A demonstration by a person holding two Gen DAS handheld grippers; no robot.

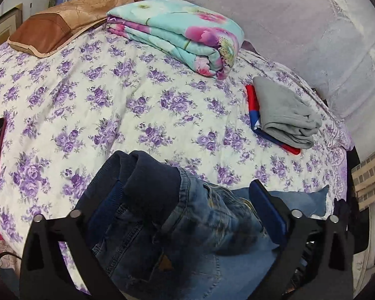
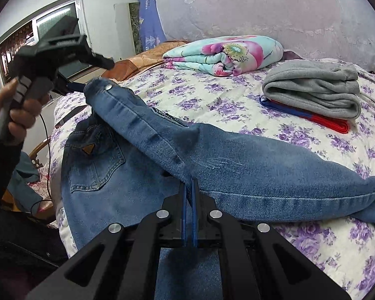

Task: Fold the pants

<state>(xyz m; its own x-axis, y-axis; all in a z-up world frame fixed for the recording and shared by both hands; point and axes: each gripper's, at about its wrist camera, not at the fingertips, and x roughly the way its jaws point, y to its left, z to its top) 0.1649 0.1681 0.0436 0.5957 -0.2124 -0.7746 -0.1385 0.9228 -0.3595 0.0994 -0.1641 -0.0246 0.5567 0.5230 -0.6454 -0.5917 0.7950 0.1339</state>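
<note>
Pinching hard, our right gripper had its blue pads pressed together on a fold of the blue jeans, at six o'clock in the right wrist view. We saw the jeans draped across the near edge of the bed, one leg running out toward three o'clock, the back pocket with its brown patch lying flat at nine o'clock. Up at ten o'clock our left hand held the left gripper, its tip right at the buttoned waistband corner, which stood lifted off the bedspread. From the left wrist camera we looked straight down on the waistband bunched between the spread fingers; the jaws stood wide, and no pad was seen pressing on the denim, though the left-side pad was partly hidden by cloth. Well beyond the jeans, at two o'clock in that same view, sat the folded grey pants on a red and blue garment. At twelve o'clock lay the folded floral quilt, and a brown pillow rested at eleven o'clock.
</note>
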